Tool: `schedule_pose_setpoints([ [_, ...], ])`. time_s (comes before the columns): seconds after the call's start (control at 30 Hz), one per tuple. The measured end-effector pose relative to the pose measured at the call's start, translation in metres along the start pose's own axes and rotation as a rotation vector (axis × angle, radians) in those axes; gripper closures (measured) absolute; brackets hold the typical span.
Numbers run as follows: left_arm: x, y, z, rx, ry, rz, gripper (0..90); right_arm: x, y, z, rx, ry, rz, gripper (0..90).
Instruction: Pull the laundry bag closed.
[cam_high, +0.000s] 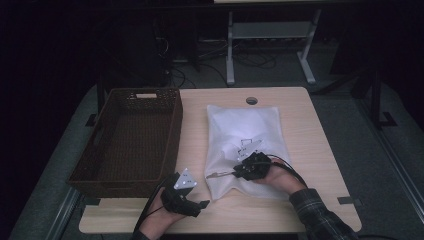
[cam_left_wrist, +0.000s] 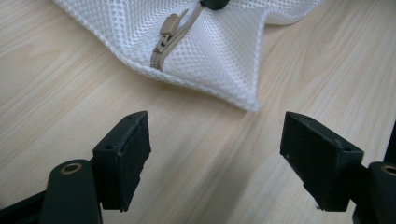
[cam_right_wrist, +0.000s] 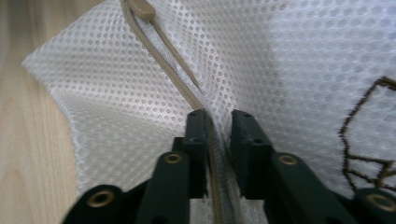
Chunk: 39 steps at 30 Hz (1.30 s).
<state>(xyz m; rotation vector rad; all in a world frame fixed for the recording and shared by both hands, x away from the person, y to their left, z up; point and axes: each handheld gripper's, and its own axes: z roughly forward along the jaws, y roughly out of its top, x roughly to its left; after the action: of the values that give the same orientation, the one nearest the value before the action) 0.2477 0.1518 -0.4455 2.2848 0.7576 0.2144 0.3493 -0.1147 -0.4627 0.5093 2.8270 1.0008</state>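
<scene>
Right gripper view has the right tool pinched down on the beige zipper of a white mesh bag, with the zipper tape and a fold of mesh squeezed between the two black pads. The zipper pull sits further up the track, partly cut off at the top edge. On the right side of the bag there's some dark stitched line pattern, but it's cropped and I can't read it as any word or logo.

Left tool is just parked with its jaws spread wide, nothing between them, only bare desk. It points at the bag's near corner, which lies just ahead of it, not touching.

From the high view the bag lies flat in the middle of the desk, toward its right, and a brown wicker basket sits on the left. That view is pretty dark, so the zipper is hard to make out there. No readable labels anywhere.
</scene>
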Motion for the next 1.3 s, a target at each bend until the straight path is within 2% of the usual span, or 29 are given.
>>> schedule_pose_setpoints([
  [0.07, -0.001, 0.001, 0.001, -0.001, 0.000, -0.001, 23.8, 0.001, 0.000, 0.000, -0.002, -0.009, 0.009, 82.7],
  [0.17, -0.004, 0.003, 0.001, 0.000, 0.002, -0.007, 23.6, 0.003, -0.001, 0.000, -0.013, -0.026, 0.031, 84.4],
  [0.23, -0.003, 0.006, 0.003, 0.001, -0.002, -0.024, 23.0, 0.001, -0.005, -0.001, -0.044, -0.017, 0.066, 85.7],
  [0.4, -0.002, 0.015, 0.008, 0.000, 0.001, -0.057, 22.1, 0.000, -0.008, -0.008, -0.087, 0.000, 0.104, 86.3],
  [0.63, -0.004, 0.033, 0.020, 0.000, 0.022, -0.062, 21.6, -0.002, -0.013, -0.025, -0.164, 0.018, 0.122, 86.6],
  [0.77, 0.001, 0.037, 0.024, -0.001, 0.019, -0.078, 21.5, 0.000, -0.013, -0.028, -0.173, 0.013, 0.117, 86.6],
  [0.87, 0.011, 0.041, 0.031, -0.009, 0.001, -0.119, 22.1, -0.001, -0.013, -0.031, -0.187, 0.013, 0.121, 86.7],
  [1.07, 0.024, 0.048, 0.043, -0.010, -0.045, -0.141, 28.8, -0.004, -0.014, -0.035, -0.212, 0.010, 0.130, 86.6],
  [1.3, 0.028, 0.054, 0.043, -0.042, -0.078, -0.085, 47.5, -0.009, -0.017, -0.041, -0.239, -0.001, 0.146, 86.5],
])
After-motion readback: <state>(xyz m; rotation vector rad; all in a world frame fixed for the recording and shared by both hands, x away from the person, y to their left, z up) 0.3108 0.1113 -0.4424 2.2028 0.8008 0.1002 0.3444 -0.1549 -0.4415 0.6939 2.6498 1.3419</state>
